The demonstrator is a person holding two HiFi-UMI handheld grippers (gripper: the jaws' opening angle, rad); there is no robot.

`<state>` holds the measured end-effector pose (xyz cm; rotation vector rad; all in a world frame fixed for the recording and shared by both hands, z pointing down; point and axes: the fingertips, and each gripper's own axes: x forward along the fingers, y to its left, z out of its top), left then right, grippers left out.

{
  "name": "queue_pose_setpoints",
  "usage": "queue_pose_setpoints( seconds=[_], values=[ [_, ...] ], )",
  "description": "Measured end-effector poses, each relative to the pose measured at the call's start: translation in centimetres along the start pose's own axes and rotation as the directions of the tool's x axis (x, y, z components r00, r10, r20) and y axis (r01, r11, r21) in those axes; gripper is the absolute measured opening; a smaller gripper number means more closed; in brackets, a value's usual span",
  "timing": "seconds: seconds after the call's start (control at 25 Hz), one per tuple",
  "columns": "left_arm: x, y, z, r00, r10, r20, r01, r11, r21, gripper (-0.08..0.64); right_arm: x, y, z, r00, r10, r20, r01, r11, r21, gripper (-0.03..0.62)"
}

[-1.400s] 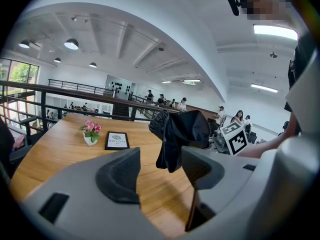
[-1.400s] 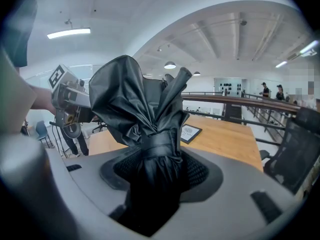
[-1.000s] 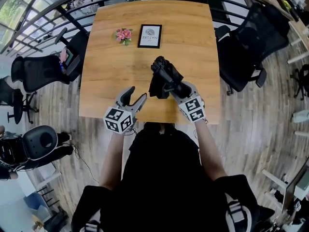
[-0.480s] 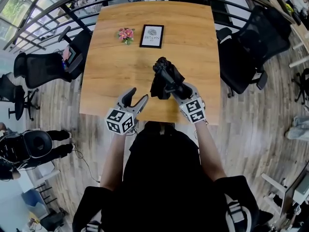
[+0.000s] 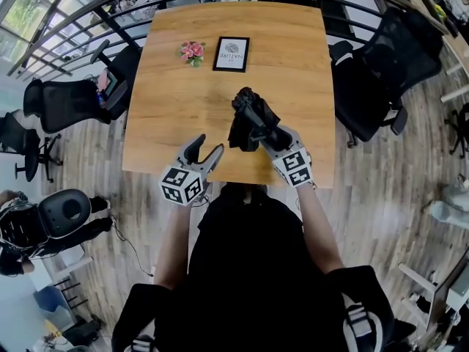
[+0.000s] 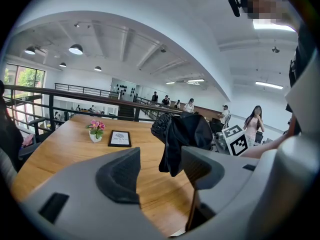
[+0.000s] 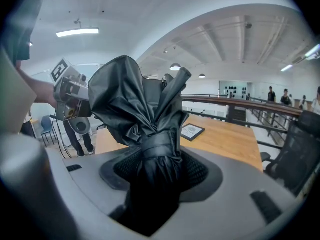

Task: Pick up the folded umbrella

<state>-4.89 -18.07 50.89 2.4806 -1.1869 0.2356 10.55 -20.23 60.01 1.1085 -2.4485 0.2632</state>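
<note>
The folded black umbrella [image 5: 248, 118] hangs above the wooden table [image 5: 168, 86], its loose cloth drooping to the left. My right gripper [image 5: 262, 132] is shut on its strapped middle [image 7: 156, 149], with the bunched canopy rising past the jaws. In the left gripper view the umbrella [image 6: 181, 136] shows ahead and to the right, off the tabletop. My left gripper [image 5: 204, 150] stands open near the table's front edge, left of the umbrella and apart from it, with nothing between its fingers.
A small pot of pink flowers [image 5: 191, 52] and a framed card [image 5: 231, 53] stand at the table's far side. Black office chairs sit to the right [image 5: 381, 72] and left [image 5: 69, 105]. A railing [image 5: 88, 20] runs behind the table.
</note>
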Motion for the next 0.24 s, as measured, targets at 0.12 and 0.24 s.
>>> queue_pose_setpoints(
  seconds=[0.12,0.24],
  values=[
    [0.06,-0.21,-0.12,1.0,-0.005,0.001,0.005,1.0,0.001,0.272,-0.03,-0.07,-0.27,1.0,-0.004,-0.002,0.004,1.0,0.004,0.236],
    [0.13,-0.26,-0.26,1.0,-0.008,0.001,0.008,1.0,0.001,0.272,-0.03,-0.14,-0.52,1.0,-0.008,-0.011,0.008,1.0,0.006,0.235]
  ],
)
